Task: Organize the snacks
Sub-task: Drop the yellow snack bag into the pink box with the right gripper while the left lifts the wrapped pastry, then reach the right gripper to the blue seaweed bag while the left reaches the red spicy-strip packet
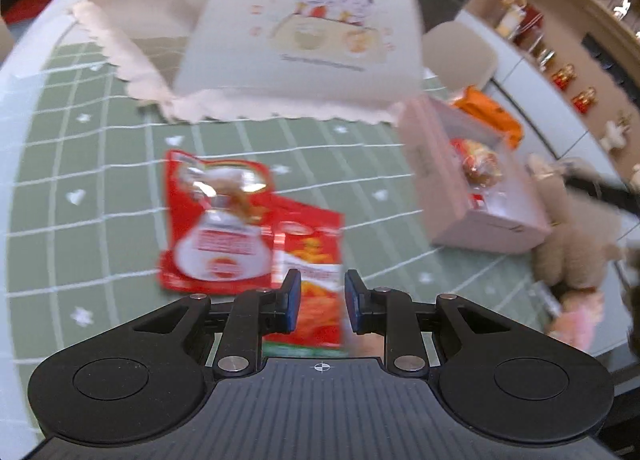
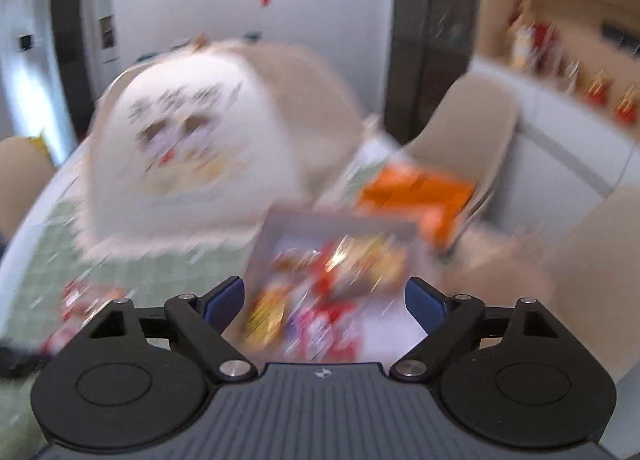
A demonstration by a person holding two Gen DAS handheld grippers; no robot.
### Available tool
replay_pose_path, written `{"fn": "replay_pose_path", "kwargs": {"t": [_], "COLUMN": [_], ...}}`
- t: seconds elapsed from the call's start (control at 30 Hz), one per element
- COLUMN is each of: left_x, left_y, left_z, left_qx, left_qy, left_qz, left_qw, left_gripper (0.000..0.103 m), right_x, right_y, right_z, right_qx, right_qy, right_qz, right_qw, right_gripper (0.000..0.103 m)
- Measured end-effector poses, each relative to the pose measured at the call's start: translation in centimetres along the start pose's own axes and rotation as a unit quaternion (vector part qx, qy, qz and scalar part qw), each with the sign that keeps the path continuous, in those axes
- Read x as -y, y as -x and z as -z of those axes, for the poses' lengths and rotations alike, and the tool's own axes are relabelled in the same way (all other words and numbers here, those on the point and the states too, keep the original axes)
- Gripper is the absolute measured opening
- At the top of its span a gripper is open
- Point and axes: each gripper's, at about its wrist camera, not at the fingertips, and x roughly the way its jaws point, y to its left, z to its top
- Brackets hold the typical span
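1. A green checked cloth (image 1: 100,196) covers the counter
2. Left gripper (image 1: 322,296) fingers stand parted over two red snack packets (image 1: 248,228)
3. Right gripper (image 2: 324,302) fingers gape wide above the pink snack box (image 1: 480,188)

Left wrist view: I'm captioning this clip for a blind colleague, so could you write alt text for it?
The left gripper is open over a red and orange snack packet lying on a green grid-patterned tablecloth, partly overlapping a red pouch with a white label. To the right stands a pink box holding snacks; behind is a white dome-shaped food cover with a cartoon print.
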Motion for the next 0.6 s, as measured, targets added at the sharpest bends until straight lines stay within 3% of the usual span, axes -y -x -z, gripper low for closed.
{"fn": "replay_pose_path", "kwargs": {"t": [0.17,0.27,0.33,0.43,0.6], "left_x": [-0.9,-0.2,0.4,1.0,2.2], "left_y": [-2.2,-4.4,-5.6,-6.2,-6.3], "left_z": [-0.6,-0.8,-0.6,-0.4,0.5], "left_qx": [-0.016,-0.034,-0.037,-0.031,-0.038], "left_qy": [-0.018,-0.047,-0.068,-0.078,-0.125], "left_qz": [-0.007,-0.018,-0.035,-0.027,-0.014], "left_qw": [0.9997,0.9982,0.9964,0.9961,0.9913], "left_gripper": [0.027,0.027,0.027,0.029,0.029], "right_x": [-2.6,-4.7,-6.1,-8.2,-10.8], "right_y": [0.4,2.0,2.9,4.0,3.9], "right_z": [7.7,11.6,13.4,14.9,14.0], "right_qx": [-0.119,-0.162,-0.173,-0.181,-0.155], "right_qy": [-0.036,-0.038,-0.028,-0.008,0.001], "right_qz": [-0.066,-0.078,-0.080,-0.090,-0.117], "right_qw": [0.990,0.983,0.981,0.979,0.981], "right_gripper": [0.088,0.088,0.088,0.088,0.088]}}
